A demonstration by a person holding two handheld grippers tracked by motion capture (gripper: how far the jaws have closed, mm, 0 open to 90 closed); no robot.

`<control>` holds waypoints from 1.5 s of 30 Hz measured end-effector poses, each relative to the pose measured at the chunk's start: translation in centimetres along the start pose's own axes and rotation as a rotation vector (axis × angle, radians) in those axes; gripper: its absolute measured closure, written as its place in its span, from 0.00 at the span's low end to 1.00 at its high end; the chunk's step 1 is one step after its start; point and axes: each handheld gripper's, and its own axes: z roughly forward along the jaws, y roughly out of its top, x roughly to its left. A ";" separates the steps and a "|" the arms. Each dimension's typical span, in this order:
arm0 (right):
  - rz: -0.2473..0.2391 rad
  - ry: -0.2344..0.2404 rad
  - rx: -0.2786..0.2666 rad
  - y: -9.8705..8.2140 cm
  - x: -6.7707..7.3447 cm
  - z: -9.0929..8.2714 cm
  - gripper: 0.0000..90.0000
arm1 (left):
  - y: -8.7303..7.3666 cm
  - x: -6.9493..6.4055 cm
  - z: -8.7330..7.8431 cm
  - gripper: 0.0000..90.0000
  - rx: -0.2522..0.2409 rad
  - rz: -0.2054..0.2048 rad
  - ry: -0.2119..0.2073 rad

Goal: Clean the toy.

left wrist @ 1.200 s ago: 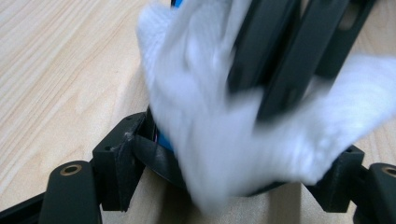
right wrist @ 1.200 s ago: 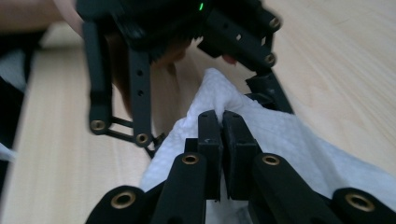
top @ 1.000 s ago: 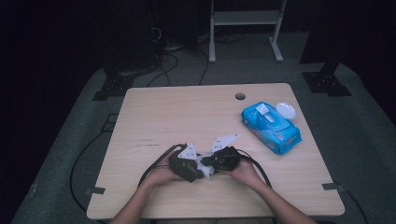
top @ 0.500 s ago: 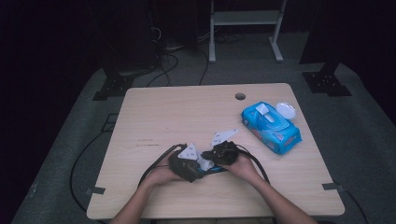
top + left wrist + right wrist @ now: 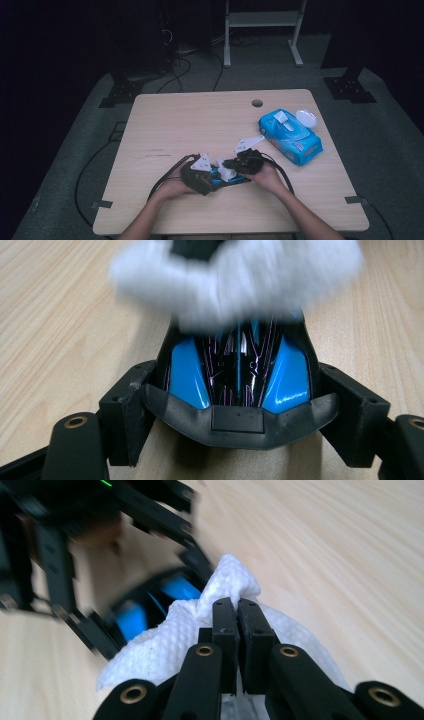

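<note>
A glossy blue and black toy-like shell (image 5: 239,375) is clamped from both sides between the jaws of my left gripper (image 5: 239,410), which rests on the table (image 5: 175,125) near its front edge. The right gripper (image 5: 237,615) is shut on a crumpled white wipe (image 5: 165,645) and presses it against the far end of the shell. From the left gripper view the wipe (image 5: 235,280) is a blurred white mass over the shell's tip. In the high view the left gripper (image 5: 207,177) and right gripper (image 5: 232,167) meet, with the wipe (image 5: 226,172) between them.
A blue pack of wet wipes (image 5: 290,136) lies at the table's right, a white wipe poking from its top. A small white round lid (image 5: 306,118) sits beside it. A cable hole (image 5: 257,103) is near the far edge. Cables trail off the left side.
The right gripper with the wipe has shifted a little across the shell's end. The left gripper and the shell have stayed almost still.
</note>
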 end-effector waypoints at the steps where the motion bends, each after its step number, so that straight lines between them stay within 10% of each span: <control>1: 0.007 -0.016 0.005 -0.4 -0.4 -0.6 0.96 | 0.0 0.0 0.0 0.26 0.001 0.000 -0.002; 9: 0.123 -0.050 -0.010 -4.8 -2.3 -4.1 0.96 | 0.0 0.1 -0.1 0.26 0.007 0.006 0.001; 21: 0.080 0.044 0.000 -3.6 0.0 -3.1 0.96 | -0.2 0.2 -0.2 0.26 0.003 0.003 0.003; 31: 0.098 -0.028 0.039 -4.5 -1.0 -4.2 0.96 | -0.2 0.2 -0.2 0.26 0.001 0.000 0.004; 45: -0.052 0.113 0.000 1.0 3.6 2.3 0.96 | -0.2 0.2 -0.1 0.26 -0.002 -0.010 0.004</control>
